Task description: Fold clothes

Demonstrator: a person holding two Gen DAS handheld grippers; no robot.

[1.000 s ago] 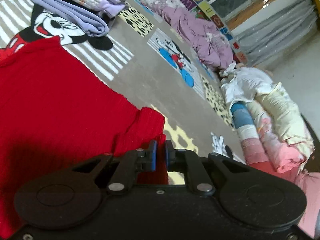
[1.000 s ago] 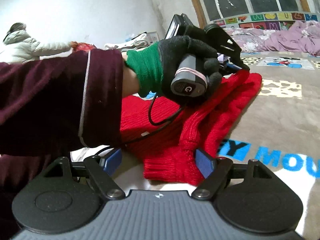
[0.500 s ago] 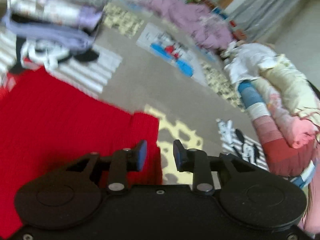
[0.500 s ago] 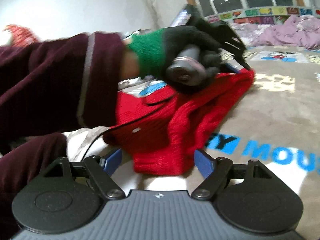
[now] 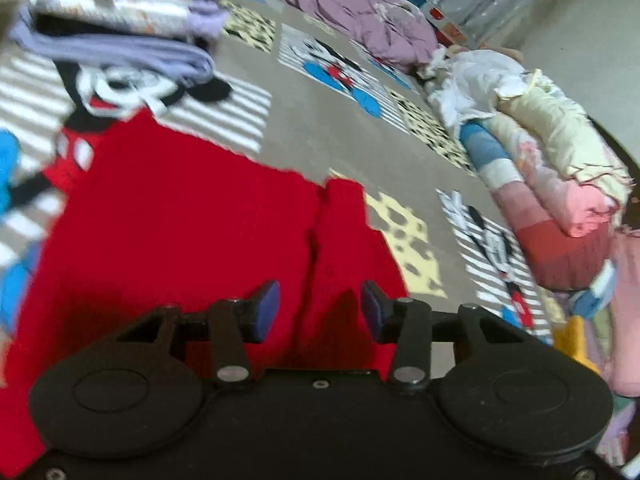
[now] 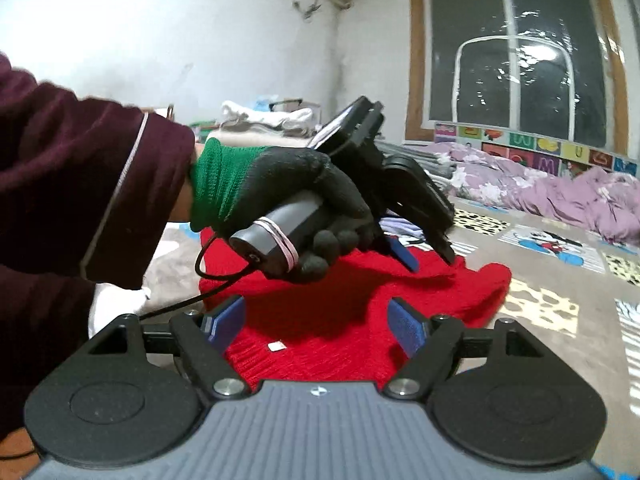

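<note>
A red knitted sweater [image 5: 180,240] lies flat on the cartoon-print mat [image 5: 320,140], one sleeve [image 5: 344,240] laid along its right edge. My left gripper [image 5: 320,312] hovers just above that sleeve; its jaws are opening and the blue pads touch nothing. In the right wrist view a black-and-green gloved hand [image 6: 280,200] holds the left gripper [image 6: 426,250] over the sweater [image 6: 340,320]. My right gripper [image 6: 316,324] stands wide open low over the sweater's near edge, with nothing pressed between its pads.
A stack of folded clothes [image 5: 120,20] sits at the mat's far left. Purple bedding [image 5: 360,12] lies along the back wall. A pile of loose garments [image 5: 540,160] lines the right side. A dark red sleeve [image 6: 80,180] fills the left of the right wrist view.
The left gripper was shut on the red sleeve's cuff, then let it go, opened and drew back. The right gripper stayed open and rolled, its view lifting toward the window.
</note>
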